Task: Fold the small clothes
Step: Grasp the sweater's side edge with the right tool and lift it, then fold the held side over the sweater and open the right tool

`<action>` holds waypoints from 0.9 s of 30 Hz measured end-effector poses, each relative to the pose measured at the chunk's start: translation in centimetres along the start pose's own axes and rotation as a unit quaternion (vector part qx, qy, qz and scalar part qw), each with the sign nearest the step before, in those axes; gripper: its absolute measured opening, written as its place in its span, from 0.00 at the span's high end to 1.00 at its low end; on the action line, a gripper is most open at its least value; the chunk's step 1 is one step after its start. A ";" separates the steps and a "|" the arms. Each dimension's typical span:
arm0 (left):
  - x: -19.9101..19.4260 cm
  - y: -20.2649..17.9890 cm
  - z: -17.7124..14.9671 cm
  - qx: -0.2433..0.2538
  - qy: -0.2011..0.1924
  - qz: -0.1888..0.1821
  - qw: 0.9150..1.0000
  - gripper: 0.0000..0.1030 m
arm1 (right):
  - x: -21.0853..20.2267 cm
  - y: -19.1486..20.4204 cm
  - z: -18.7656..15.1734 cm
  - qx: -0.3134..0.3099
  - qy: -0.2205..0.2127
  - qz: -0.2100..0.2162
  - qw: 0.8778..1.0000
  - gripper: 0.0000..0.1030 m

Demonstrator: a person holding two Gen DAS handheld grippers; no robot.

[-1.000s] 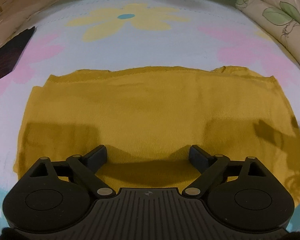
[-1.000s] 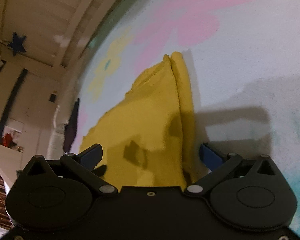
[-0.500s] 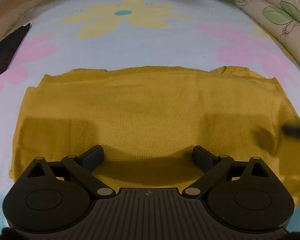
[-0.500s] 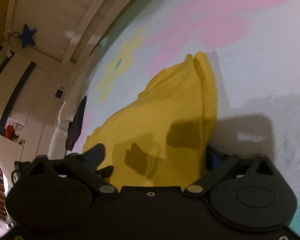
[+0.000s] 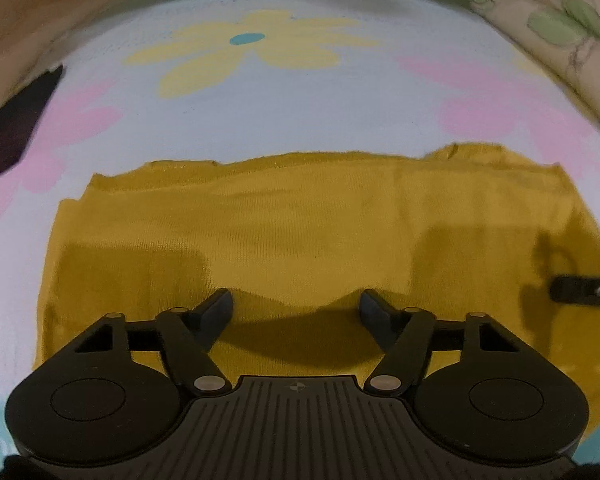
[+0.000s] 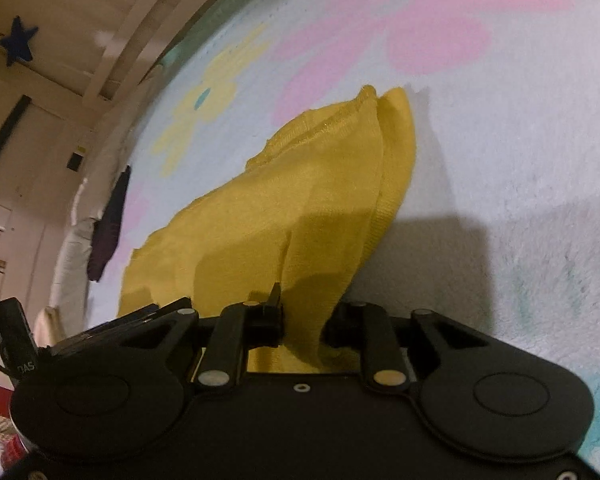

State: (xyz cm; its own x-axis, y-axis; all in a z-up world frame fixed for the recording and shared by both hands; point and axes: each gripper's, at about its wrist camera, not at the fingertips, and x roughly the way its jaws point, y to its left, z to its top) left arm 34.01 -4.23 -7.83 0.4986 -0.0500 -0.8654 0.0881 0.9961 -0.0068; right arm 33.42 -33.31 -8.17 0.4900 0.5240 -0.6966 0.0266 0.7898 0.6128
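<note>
The right tongs (image 6: 302,322) were pressed together on the near right edge of the yellow garment (image 6: 268,208), so a fold of cloth rose up between them. The left tongs (image 5: 296,312) were spread and held nothing; they hung over the garment's near edge. Ahead of both, the garment lay flat on the flowered blanket (image 5: 300,112), its long axis running left to right across the left tongs. The right tongs were likely the ones to carry that end over toward the left.
</note>
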 end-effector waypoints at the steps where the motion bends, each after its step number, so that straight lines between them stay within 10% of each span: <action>1: -0.2 0.4 0.2 -0.010 0.000 -0.004 1.000 0.43 | 0.0 0.2 0.0 -0.001 -0.002 -0.002 1.000 0.72; 27: -6.4 15.7 0.5 -0.112 -0.040 0.028 0.992 0.45 | 5.1 13.5 -1.8 -0.006 0.002 0.125 0.992 0.71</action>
State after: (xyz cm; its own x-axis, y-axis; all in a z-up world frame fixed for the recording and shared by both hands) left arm 32.64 11.70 -2.20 0.5655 0.0103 -0.8247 -0.1324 0.9881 -0.0785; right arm 34.71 -19.37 -4.14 0.4773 0.7047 -0.5249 -0.1052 0.6389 0.7621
